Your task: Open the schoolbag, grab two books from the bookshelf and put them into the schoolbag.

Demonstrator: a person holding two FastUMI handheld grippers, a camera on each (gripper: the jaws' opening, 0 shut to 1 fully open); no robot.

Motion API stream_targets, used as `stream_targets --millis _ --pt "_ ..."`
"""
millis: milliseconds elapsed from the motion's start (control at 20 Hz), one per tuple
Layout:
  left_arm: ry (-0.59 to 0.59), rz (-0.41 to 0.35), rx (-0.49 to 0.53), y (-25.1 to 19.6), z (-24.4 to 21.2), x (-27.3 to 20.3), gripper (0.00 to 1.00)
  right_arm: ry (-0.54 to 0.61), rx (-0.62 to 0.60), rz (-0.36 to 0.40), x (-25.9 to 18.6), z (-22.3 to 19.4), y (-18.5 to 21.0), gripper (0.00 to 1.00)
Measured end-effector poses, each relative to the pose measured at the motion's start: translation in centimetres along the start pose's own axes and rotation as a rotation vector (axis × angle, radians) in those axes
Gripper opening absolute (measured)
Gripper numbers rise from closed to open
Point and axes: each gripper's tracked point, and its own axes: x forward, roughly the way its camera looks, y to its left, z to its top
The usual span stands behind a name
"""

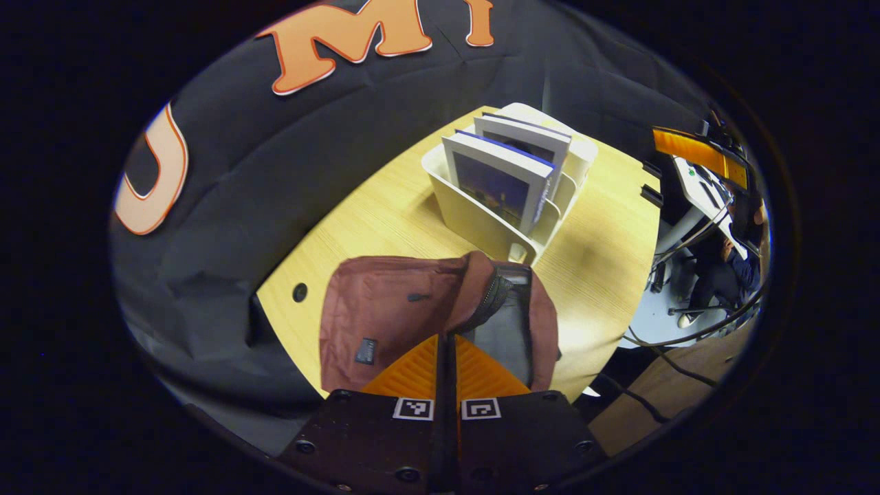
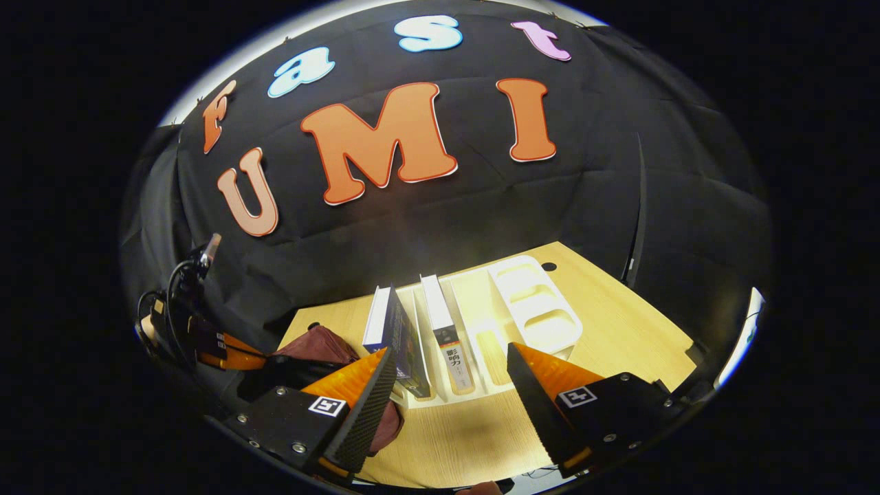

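The maroon schoolbag [image 1: 385, 309] lies on the wooden table [image 1: 371, 220], its zipped edge pulled up so the grey inside [image 1: 505, 330] shows. My left gripper [image 1: 446, 338] is shut on that raised edge. Behind the bag stands the white bookshelf [image 1: 474, 220] holding two books [image 1: 498, 182], the nearer with a dark cover. My right gripper [image 2: 447, 364] hangs open above the table, facing the bookshelf [image 2: 533, 302]. A dark blue book [image 2: 402, 337] and a white-spined book [image 2: 445, 330] stand upright just beyond its fingertips. The schoolbag [image 2: 320, 347] and the left gripper [image 2: 223, 354] show at the left.
The shelf's right-hand slots hold nothing. The table has a cable hole [image 1: 300, 292] near the bag and another [image 2: 548, 266] behind the shelf. Beyond the table's right edge sits a person [image 1: 722, 268] at a desk, with cables on the floor.
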Motion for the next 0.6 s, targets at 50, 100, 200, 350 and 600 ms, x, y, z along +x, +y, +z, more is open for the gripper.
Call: stream_targets --millis 50,100,200,350,600 --pt "-0.014 0.018 -0.001 1.1 0.3 -0.1 0.0 0.011 -0.013 0.005 0.0 0.3 0.7 0.96" --pt "-0.028 0.026 0.0 1.9 0.7 -0.2 0.0 0.018 -0.025 0.013 0.0 0.9 1.5 0.96" --pt "-0.051 0.026 -0.012 3.1 1.1 -0.4 0.0 0.038 -0.04 0.035 0.3 2.6 3.2 0.96" --pt "-0.063 0.005 -0.031 4.0 0.7 -0.2 0.01 0.084 -0.079 0.05 1.3 5.5 5.6 0.96" --pt "-0.068 -0.012 -0.063 4.5 -0.4 0.4 0.01 0.243 -0.173 0.101 4.5 8.7 10.7 0.96"
